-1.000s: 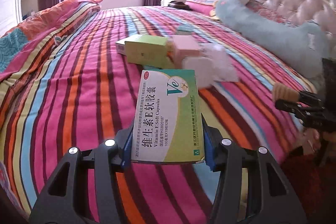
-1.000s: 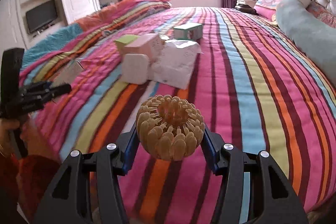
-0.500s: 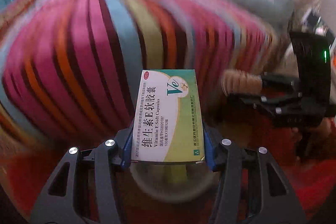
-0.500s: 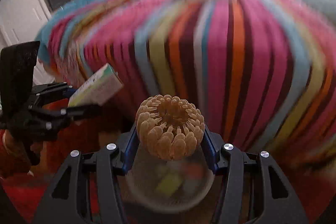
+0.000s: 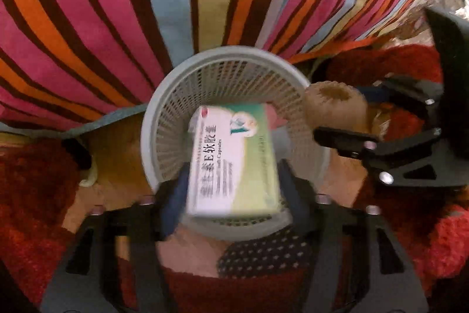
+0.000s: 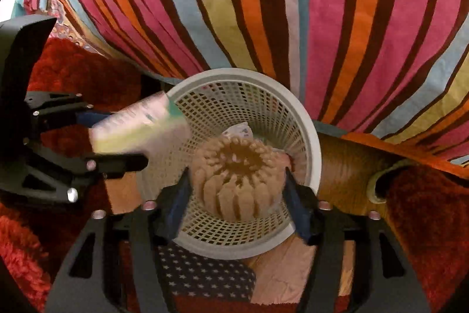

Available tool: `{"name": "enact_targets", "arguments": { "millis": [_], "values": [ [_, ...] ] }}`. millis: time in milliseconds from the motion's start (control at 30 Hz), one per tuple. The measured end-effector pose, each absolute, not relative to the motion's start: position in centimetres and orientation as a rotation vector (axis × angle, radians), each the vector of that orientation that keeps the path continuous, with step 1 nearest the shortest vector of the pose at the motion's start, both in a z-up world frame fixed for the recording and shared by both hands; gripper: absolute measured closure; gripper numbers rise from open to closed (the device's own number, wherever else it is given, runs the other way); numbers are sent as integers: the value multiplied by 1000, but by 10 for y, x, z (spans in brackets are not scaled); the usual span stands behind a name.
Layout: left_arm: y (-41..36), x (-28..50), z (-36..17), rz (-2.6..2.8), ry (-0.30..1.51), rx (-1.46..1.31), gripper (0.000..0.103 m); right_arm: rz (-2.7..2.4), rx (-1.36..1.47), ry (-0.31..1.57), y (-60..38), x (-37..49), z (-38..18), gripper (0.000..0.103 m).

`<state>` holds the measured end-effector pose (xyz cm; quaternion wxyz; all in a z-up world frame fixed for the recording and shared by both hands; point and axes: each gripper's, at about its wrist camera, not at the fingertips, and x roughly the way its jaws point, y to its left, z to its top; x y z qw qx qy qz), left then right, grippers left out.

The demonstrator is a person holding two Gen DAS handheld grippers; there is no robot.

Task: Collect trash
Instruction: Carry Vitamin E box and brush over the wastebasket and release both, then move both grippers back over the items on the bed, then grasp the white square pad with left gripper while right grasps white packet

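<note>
We tilt both grippers down over the white basket [image 5: 164, 119] beside the bed [image 5: 88, 19]. Our left gripper [image 5: 231, 189] clamps the blurred medicine box [image 5: 231, 157]; at 3 o'clock, our right gripper [image 6: 237, 189] squeezes the tan ribbed ball [image 6: 237, 181]. The basket's contents are mostly hidden.

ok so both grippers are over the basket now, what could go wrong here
The vitamin E box looks motion-blurred; in the right wrist view it sits over the basket rim, so dropped from there it might land outside. The left gripper and right gripper crowd one opening and may collide.
</note>
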<state>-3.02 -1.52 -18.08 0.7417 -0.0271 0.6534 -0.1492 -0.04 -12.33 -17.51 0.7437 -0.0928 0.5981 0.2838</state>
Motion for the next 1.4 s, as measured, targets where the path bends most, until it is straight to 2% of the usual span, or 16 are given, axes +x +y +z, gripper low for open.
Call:
{"name": "enact_targets", "arguments": {
  "millis": [300, 500, 600, 733, 767, 800, 867, 1100, 1233, 1400],
  "values": [
    [-8, -35, -180, -293, 1416, -63, 16, 578, -190, 1303, -136, -1, -176, 30],
    [4, -38, -145, -277, 1311, -96, 16, 594, -197, 1238, -137, -6, -151, 30],
    [17, -32, -95, -293, 1194, -157, 16, 618, -117, 1126, -150, 1, -106, 30],
    [36, 3, -15, -181, 956, -140, 16, 506, -18, 845, -183, 46, -18, 30],
    [40, 17, 1, -161, 891, -153, 16, 481, -10, 794, -186, 58, -4, 27],
    [43, 30, 13, -144, 839, -165, 16, 452, -3, 747, -189, 73, 10, 19],
    [43, 69, 32, -125, 745, -178, 16, 427, 27, 672, -187, 115, 34, 18],
    [17, 197, 35, -65, 696, -91, 16, 458, 130, 788, -144, 269, 47, 18],
    [13, 241, 24, -58, 729, -87, 16, 430, 48, 845, -117, 311, 41, 18],
    [18, 269, 15, -38, 758, -137, 16, 427, 76, 922, -107, 341, 26, 18]
  ]
}}
